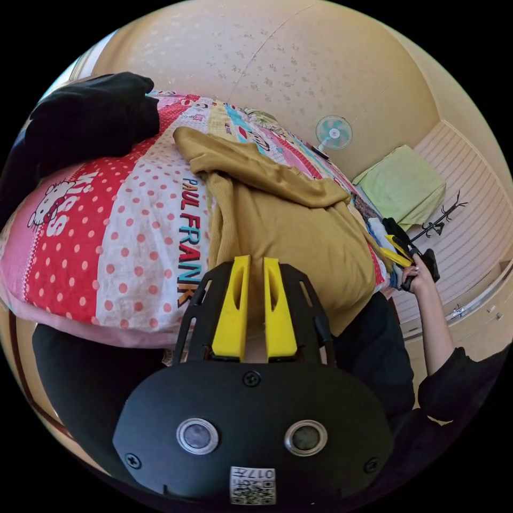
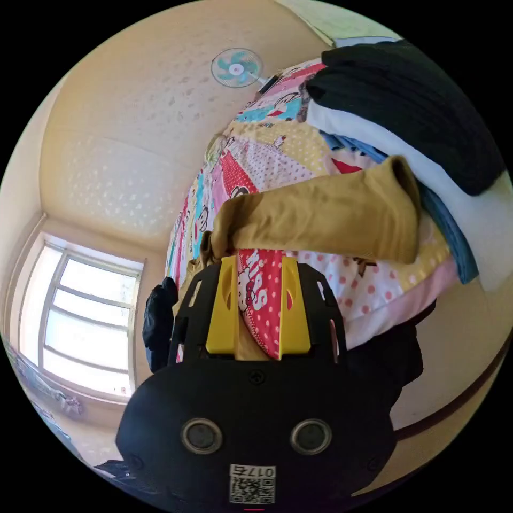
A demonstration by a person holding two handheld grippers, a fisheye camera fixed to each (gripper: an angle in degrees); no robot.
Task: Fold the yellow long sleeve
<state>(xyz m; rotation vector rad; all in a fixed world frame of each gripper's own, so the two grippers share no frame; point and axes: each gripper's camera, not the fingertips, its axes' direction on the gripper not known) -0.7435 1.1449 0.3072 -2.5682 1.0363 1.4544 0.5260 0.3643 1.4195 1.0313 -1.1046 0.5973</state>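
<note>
Left gripper (image 1: 256,263): in the left gripper view its yellow jaws sat close together with a narrow slit between them, tips over the near edge of the yellow long sleeve (image 1: 283,224). Couldn't tell whether any cloth was pinched. The shirt lay bunched on the patterned bedspread (image 1: 107,240), body toward the near edge of the bed and one sleeve folded across its far part.

Right gripper (image 2: 258,262): in the right gripper view its jaws stood apart with a clear gap and the red dotted bedspread (image 2: 267,299) visible between them. Nothing held. Just beyond the tips, one sleeve (image 2: 320,214) of the yellow shirt stretched across the bed, cuff end at the right.

In the left gripper view, the other gripper (image 1: 398,251) showed far right at the bed edge, held by the person's hand (image 1: 419,275), a dark sleeve (image 1: 454,379) on the forearm.

Right of the yellow sleeve, in the right gripper view: a stack of clothes, blue (image 2: 449,235) under white (image 2: 481,214) under black (image 2: 411,101).

Further left on the bed in the left gripper view: a black garment (image 1: 91,117).

Farther back: a green cloth (image 1: 406,184) at the right, a small teal fan (image 1: 334,132) on the wall, and a window (image 2: 80,315) at the left of the right gripper view.
</note>
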